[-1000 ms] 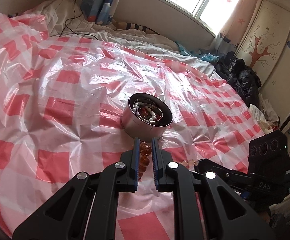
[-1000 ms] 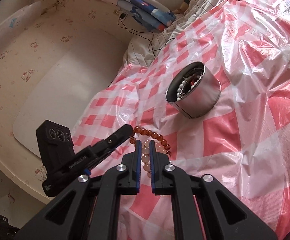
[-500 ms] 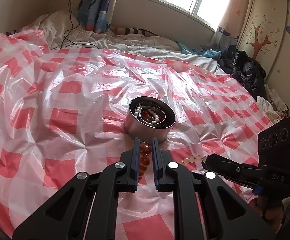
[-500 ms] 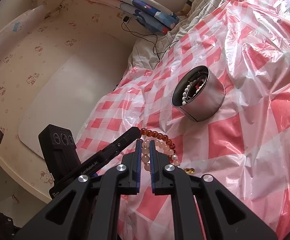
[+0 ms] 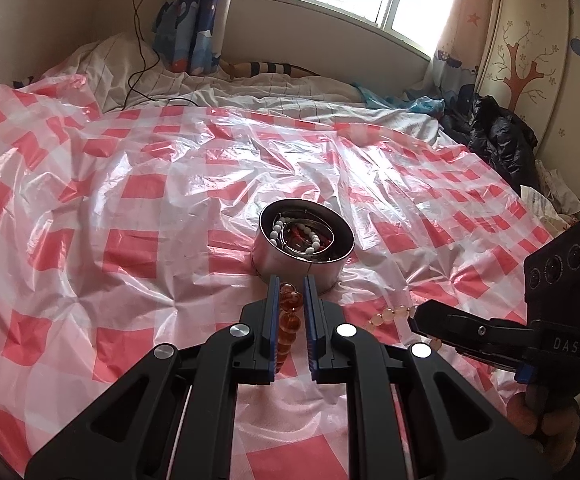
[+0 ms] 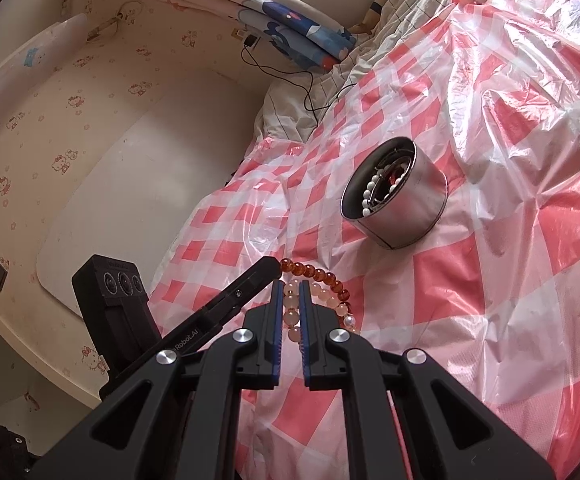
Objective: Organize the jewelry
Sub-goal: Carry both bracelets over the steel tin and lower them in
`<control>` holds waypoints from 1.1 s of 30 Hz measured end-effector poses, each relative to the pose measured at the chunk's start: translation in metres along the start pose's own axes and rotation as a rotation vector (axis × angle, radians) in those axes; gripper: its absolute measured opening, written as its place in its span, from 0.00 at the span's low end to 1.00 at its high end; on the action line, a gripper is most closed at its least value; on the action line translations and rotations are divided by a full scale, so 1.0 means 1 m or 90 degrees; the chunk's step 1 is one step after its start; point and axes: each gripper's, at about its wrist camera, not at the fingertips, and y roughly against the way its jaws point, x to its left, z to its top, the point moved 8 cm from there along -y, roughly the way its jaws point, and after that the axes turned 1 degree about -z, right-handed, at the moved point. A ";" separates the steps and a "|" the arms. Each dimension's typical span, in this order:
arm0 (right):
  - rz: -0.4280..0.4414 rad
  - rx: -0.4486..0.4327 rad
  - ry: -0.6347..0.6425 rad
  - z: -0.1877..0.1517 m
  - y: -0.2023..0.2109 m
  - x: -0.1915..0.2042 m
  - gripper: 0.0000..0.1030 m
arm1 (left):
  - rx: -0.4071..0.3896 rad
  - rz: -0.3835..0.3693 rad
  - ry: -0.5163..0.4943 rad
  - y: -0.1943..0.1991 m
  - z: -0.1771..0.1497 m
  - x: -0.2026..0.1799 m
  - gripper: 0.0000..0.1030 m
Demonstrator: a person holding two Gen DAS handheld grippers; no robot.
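Two bead bracelets held near the round shiny metal tin (image 5: 303, 245)
White and red bead strings lie inside the tin. The left gripper (image 5: 290, 292) pinches the amber bead bracelet (image 5: 290, 312), the right gripper (image 6: 290, 292) pinches the pale pink bead bracelet (image 6: 292, 312); both have lifted since before, above the red-and-white checked plastic sheet (image 5: 138, 184)

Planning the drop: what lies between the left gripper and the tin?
Left wrist view: only amber bracelet beads in left gripper; steel tin just beyond.
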 end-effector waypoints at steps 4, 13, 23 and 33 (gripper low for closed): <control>-0.001 -0.008 0.004 0.009 0.003 0.001 0.08 | -0.008 0.005 -0.011 -0.001 0.006 -0.004 0.10; 0.007 -0.021 -0.005 0.019 0.007 0.001 0.08 | -0.013 0.019 -0.035 -0.004 0.007 -0.012 0.10; 0.013 -0.018 0.005 0.047 0.008 0.007 0.08 | -0.029 0.034 -0.058 -0.006 0.014 -0.020 0.10; 0.013 -0.024 0.009 0.072 0.005 0.005 0.08 | -0.037 0.042 -0.068 -0.012 0.020 -0.023 0.10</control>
